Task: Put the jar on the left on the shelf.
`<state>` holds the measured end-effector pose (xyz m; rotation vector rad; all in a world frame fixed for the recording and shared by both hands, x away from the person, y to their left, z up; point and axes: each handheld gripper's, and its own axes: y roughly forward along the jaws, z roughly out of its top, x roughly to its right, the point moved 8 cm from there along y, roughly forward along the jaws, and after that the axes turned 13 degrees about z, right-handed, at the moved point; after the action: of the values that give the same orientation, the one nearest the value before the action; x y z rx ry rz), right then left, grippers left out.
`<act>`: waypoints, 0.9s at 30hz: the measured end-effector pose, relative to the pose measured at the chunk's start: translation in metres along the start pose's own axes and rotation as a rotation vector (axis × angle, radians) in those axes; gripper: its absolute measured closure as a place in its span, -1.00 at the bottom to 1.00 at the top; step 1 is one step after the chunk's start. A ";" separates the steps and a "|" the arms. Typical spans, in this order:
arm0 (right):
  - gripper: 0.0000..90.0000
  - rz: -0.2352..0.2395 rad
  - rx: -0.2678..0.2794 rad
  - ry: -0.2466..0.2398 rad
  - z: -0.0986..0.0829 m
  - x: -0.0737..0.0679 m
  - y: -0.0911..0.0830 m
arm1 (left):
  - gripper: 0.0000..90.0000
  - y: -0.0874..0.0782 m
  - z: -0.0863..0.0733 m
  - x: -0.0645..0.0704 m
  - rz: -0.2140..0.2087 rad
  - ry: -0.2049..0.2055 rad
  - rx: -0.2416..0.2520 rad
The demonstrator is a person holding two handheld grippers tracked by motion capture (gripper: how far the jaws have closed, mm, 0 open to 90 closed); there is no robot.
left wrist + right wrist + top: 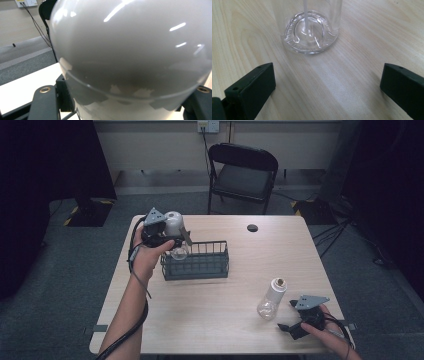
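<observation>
A bulb-shaped bottle [173, 223], white above and clear below, hangs over the left end of a dark wire basket [200, 267]. My left gripper [175, 236] is shut on this bottle. In the left gripper view its pale body [130, 50] looms between the two jaws of my left gripper [122, 100]. A second bottle [272, 299] of the same kind stands upright on the table at the right. My right gripper [286, 316] rests open just in front of it. In the right gripper view the clear base [308, 32] stands a little beyond the wide-apart jaws of my right gripper [328, 82].
The light wooden table [220, 330] has a small black disc [252, 227] near its far edge. A black folding chair [242, 170] stands behind the table. Grey carpet surrounds it, with dark stands at both sides.
</observation>
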<state>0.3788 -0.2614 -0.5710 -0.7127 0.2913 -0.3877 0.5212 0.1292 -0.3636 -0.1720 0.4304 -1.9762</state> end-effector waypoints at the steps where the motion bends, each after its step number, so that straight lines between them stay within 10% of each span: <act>1: -1.00 0.000 0.000 0.000 0.000 0.000 0.000 | -0.33 0.002 -0.002 -0.001 0.003 0.001 -0.005; 27: -1.00 0.000 0.000 0.000 0.000 0.000 0.000 | -0.33 0.040 -0.033 -0.011 0.070 -0.013 -0.046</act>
<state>0.3788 -0.2614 -0.5710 -0.7125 0.2912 -0.3878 0.5500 0.1314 -0.4087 -0.1961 0.4679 -1.8968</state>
